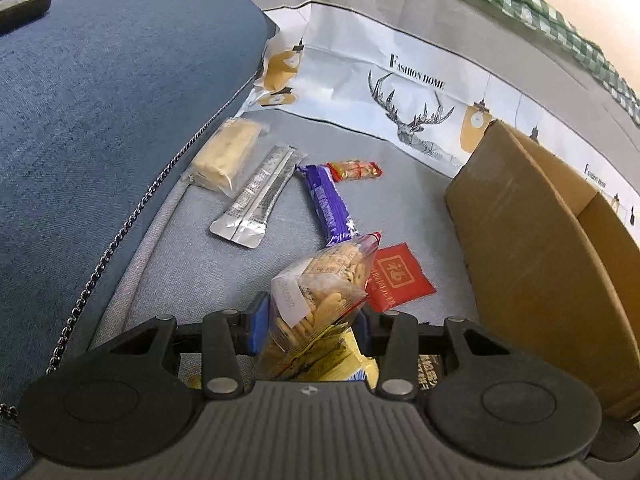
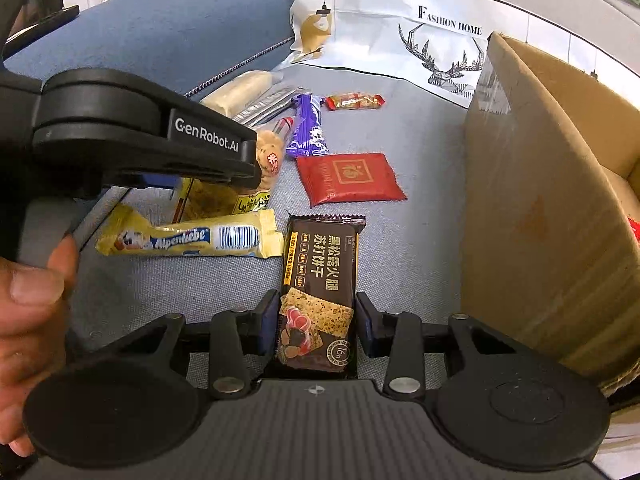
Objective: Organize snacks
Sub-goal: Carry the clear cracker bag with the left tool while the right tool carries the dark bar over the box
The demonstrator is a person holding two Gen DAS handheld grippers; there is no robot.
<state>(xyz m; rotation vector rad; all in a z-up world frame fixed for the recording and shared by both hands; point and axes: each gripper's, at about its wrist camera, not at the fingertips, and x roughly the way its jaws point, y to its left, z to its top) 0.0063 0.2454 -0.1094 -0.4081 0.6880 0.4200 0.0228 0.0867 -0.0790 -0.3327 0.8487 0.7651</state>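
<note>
My left gripper (image 1: 308, 320) is shut on a clear bag of small biscuits (image 1: 320, 284), held above the grey sofa seat (image 1: 192, 272). In the right wrist view the same gripper (image 2: 256, 168) shows from the side with the bag (image 2: 268, 160). My right gripper (image 2: 316, 320) has its blue pads on both sides of a dark brown cracker packet (image 2: 320, 280) lying on the seat; I cannot tell whether they press it. A brown cardboard box (image 2: 540, 184) stands open at the right.
On the seat lie a yellow Alpenliebe pack (image 2: 188, 236), a red square packet (image 2: 348, 178), a purple bar (image 2: 308, 124), a small red-gold candy (image 2: 354, 101), a silver sachet (image 1: 256, 200) and a pale wafer pack (image 1: 224, 154). A blue cushion (image 1: 100, 120) lies left.
</note>
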